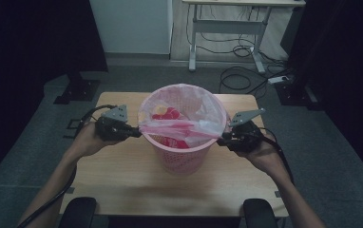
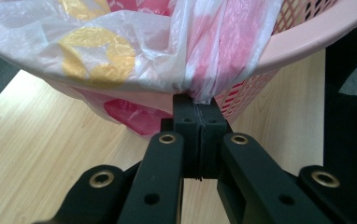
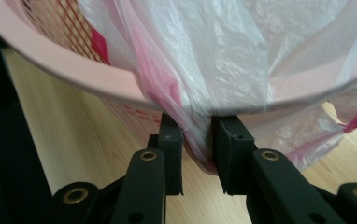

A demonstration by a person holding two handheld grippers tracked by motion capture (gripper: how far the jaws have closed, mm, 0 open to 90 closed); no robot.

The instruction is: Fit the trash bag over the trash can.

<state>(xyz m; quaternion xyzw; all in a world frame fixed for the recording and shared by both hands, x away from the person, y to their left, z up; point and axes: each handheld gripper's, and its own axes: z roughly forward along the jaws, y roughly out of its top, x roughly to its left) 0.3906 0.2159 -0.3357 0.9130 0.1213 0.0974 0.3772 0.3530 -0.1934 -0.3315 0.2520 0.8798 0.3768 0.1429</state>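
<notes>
A pink mesh basket (image 1: 179, 159) stands mid-table, lined with a thin pink and white plastic bag (image 1: 189, 102). At the basket's left rim my left gripper (image 1: 138, 131) is shut on a gathered edge of the bag. In the left gripper view the jaws (image 2: 199, 100) meet on a twisted strand of the bag (image 2: 120, 51) below the basket rim (image 2: 307, 37). On the right side my right gripper (image 1: 221, 138) holds the opposite edge. Its jaws (image 3: 196, 126) pinch a thick bunch of the bag (image 3: 223, 60) under the basket rim (image 3: 64, 65). A strip of bag runs taut between both grippers.
The wooden table (image 1: 122, 180) has bare room in front of and beside the basket. Two black chair armrests (image 1: 77, 211) sit at its near edge. Beyond it are a stand base (image 1: 77, 90), floor cables (image 1: 246, 76) and a desk frame (image 1: 227, 23).
</notes>
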